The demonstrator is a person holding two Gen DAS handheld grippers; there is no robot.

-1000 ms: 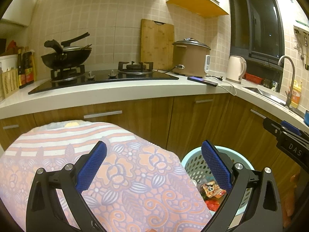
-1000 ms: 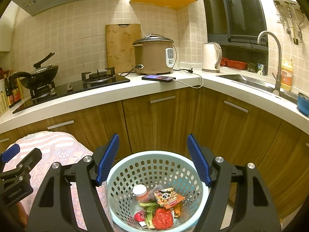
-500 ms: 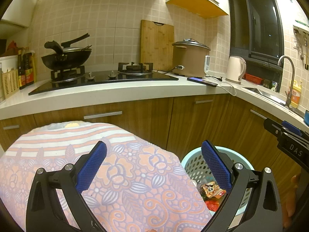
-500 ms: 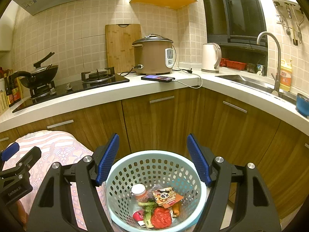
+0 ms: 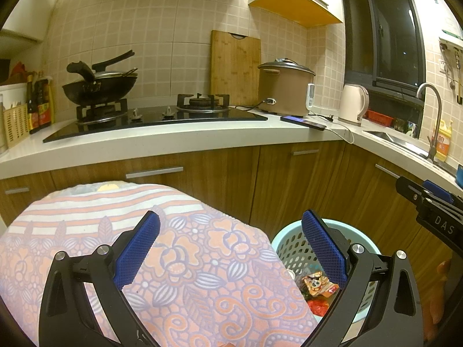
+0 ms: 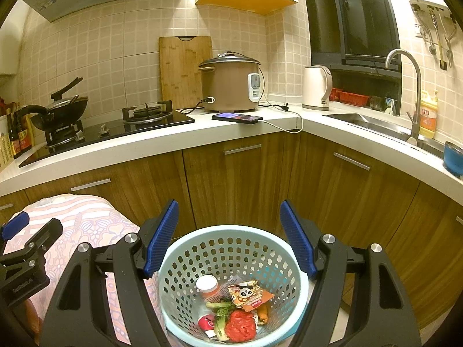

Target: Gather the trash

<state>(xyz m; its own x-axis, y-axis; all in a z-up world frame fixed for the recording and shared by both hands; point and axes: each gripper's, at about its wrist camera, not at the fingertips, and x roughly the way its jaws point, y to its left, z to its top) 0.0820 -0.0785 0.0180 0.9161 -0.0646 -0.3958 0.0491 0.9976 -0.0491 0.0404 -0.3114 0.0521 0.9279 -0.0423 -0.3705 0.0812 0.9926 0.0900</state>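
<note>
A light blue perforated basket (image 6: 185,254) stands on the floor below my right gripper (image 6: 228,235). It holds trash: a panda snack wrapper (image 6: 249,293), a red crumpled wrapper (image 6: 240,321), a small capped bottle (image 6: 207,284) and green vegetable scraps (image 6: 221,315). My right gripper is open and empty above the basket. My left gripper (image 5: 231,248) is open and empty over a table with a floral cloth (image 5: 188,260). The basket (image 5: 289,248) shows at the right of the left wrist view.
A white counter (image 6: 173,141) runs along wooden cabinets (image 6: 237,185). On it are a stove with a wok (image 5: 98,86), a rice cooker (image 6: 231,82), a charging phone (image 6: 235,117), a kettle (image 6: 315,86) and a sink with a tap (image 6: 405,86).
The right wrist view has crept slightly closer to the basket. Both grippers stay open and empty.
</note>
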